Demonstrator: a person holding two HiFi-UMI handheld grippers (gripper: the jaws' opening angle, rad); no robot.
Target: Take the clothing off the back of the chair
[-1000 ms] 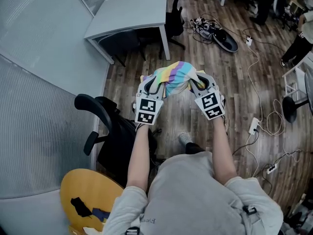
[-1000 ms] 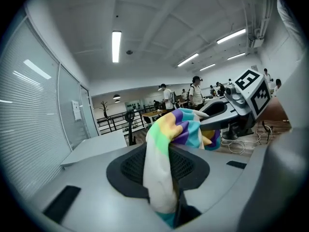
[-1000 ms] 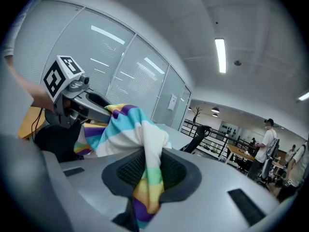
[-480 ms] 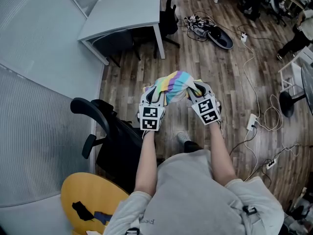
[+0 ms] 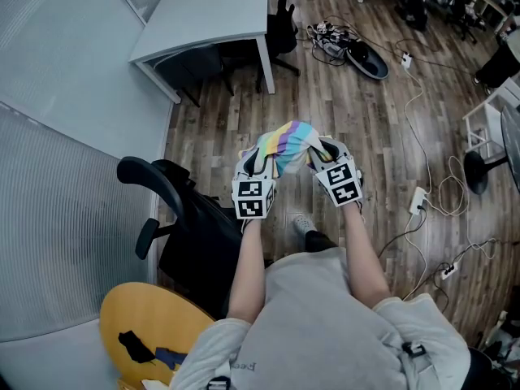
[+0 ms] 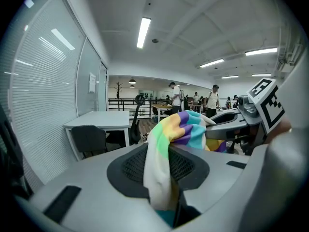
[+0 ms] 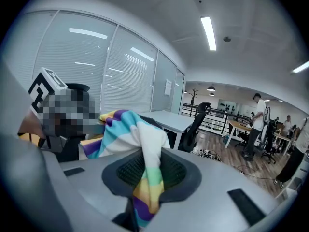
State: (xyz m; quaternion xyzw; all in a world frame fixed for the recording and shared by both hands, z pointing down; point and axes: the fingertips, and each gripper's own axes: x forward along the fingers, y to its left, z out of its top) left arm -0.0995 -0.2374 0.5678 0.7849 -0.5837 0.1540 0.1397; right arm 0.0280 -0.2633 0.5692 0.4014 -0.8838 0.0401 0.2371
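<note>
while the left gripper (image 5: 258, 158) and right gripper (image 5: 322, 149) each pinch it, the soft rainbow-striped clothing (image 5: 289, 140) bunches between them.

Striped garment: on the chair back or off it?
Off. The striped garment hangs bunched between left gripper and right gripper, both clamped on it, clear of the office chair.

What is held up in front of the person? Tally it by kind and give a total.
Grippers: 2 (left gripper, right gripper)
Striped garment: 1, clamped in both
Total: 3
</note>
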